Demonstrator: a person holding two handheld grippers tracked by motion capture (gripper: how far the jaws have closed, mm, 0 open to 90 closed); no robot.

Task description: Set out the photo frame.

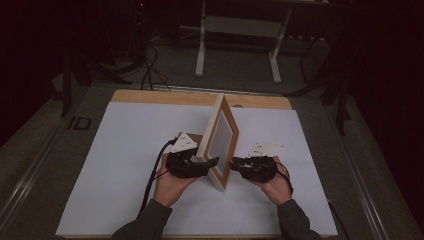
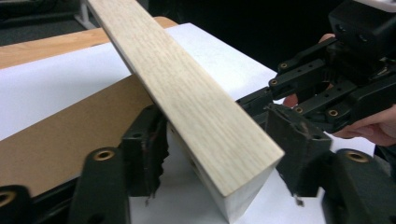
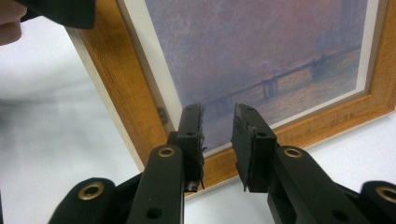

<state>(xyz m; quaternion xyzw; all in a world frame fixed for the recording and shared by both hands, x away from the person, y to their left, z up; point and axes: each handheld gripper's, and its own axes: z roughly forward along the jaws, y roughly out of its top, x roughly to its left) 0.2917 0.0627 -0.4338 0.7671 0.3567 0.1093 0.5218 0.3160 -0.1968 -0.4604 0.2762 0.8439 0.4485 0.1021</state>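
A light wooden picture frame (image 1: pixel 220 135) stands upright on edge across the middle of the white sheet (image 1: pixel 125 150). Its print of a hazy bridge (image 3: pixel 261 46) faces right. My left gripper (image 1: pixel 210 164) is at the frame's near end, jaws astride the wooden edge (image 2: pixel 187 93) with both pads against its sides. A brown backing board (image 2: pixel 70 130) juts out behind the frame on the left. My right gripper (image 3: pixel 218 126) hovers open just in front of the print's lower part, with nothing between its fingers. It also shows in the high view (image 1: pixel 235 162) and in the left gripper view (image 2: pixel 327 88).
The sheet covers a wooden table whose far edge (image 1: pixel 150 96) is bare. Beyond it on the dark floor are a white-legged stand (image 1: pixel 240 30) and loose cables (image 1: pixel 150 65). Open sheet lies left and right of the frame.
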